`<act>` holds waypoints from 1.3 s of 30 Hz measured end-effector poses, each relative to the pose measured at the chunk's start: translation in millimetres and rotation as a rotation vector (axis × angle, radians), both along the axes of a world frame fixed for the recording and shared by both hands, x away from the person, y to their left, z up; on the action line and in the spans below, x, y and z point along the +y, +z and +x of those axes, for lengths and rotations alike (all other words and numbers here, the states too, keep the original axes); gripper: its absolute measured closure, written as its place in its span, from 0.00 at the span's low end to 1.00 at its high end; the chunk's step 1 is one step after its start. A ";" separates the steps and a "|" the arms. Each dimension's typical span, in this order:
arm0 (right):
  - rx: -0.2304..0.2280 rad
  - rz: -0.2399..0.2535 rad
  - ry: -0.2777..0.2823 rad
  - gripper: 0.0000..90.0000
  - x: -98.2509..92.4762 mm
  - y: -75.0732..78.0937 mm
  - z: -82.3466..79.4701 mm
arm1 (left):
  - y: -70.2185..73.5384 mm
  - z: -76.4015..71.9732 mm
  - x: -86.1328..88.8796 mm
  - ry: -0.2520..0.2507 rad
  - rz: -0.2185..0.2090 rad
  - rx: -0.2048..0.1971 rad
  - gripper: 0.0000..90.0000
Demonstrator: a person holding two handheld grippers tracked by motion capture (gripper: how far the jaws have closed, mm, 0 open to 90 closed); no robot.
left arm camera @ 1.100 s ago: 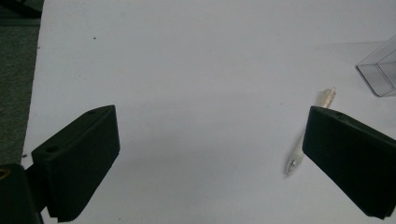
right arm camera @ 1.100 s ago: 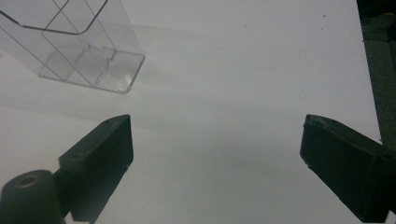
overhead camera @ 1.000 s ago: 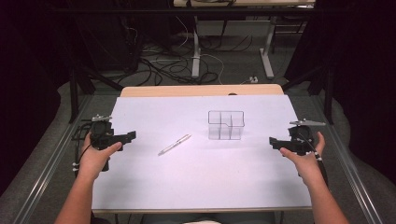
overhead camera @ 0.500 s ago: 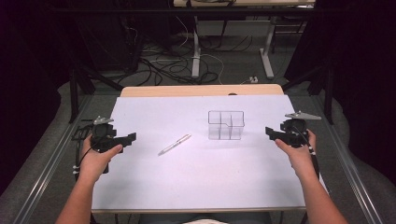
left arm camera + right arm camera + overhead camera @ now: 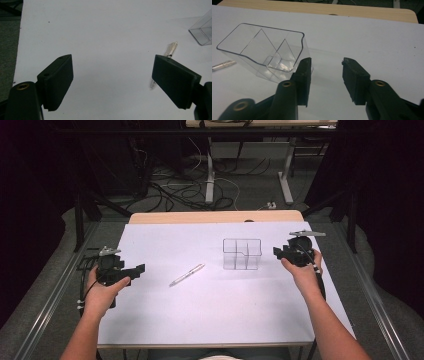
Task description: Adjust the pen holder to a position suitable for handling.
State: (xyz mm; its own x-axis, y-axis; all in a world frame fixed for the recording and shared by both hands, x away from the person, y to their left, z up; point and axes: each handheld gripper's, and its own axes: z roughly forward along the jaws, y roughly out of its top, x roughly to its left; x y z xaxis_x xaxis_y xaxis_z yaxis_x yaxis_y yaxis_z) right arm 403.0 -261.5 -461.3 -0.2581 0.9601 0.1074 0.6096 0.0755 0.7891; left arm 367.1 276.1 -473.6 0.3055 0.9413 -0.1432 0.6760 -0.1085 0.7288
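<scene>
A clear plastic organiser box (image 5: 242, 253) with inner dividers stands on the white table sheet (image 5: 215, 305), right of centre. A silver pen (image 5: 186, 274) lies flat to its left. My right gripper (image 5: 278, 253) hovers just right of the box; in the right gripper view its jaws have just been closing, a narrower gap (image 5: 325, 75) remains, nothing is between them, and the box (image 5: 262, 50) sits just off the left jaw. My left gripper (image 5: 140, 268) is held at the left side of the sheet, open wide with nothing in it, and the pen (image 5: 171, 48) lies beyond its right jaw.
A bare wooden strip of table (image 5: 215, 216) runs along the far edge of the sheet. Cables and desk legs (image 5: 210, 175) lie on the floor beyond. Metal rails (image 5: 55, 290) flank the table on both sides.
My right gripper has moved up and in toward the box's right side, and its jaws stand closer together. The left hand has hardly moved.
</scene>
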 end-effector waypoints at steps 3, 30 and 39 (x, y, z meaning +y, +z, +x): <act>0.011 -0.003 -0.003 0.71 4.0 0.1 5.1 | 0.3 -0.4 0.4 -0.006 0.003 0.005 0.19; 0.082 -0.042 -0.023 1.00 38.2 -24.0 47.4 | -2.5 0.2 3.7 0.018 -0.006 -0.002 0.19; 0.099 -0.044 -0.024 1.00 46.3 -30.5 51.8 | -3.5 0.6 4.0 0.019 -0.008 0.002 0.19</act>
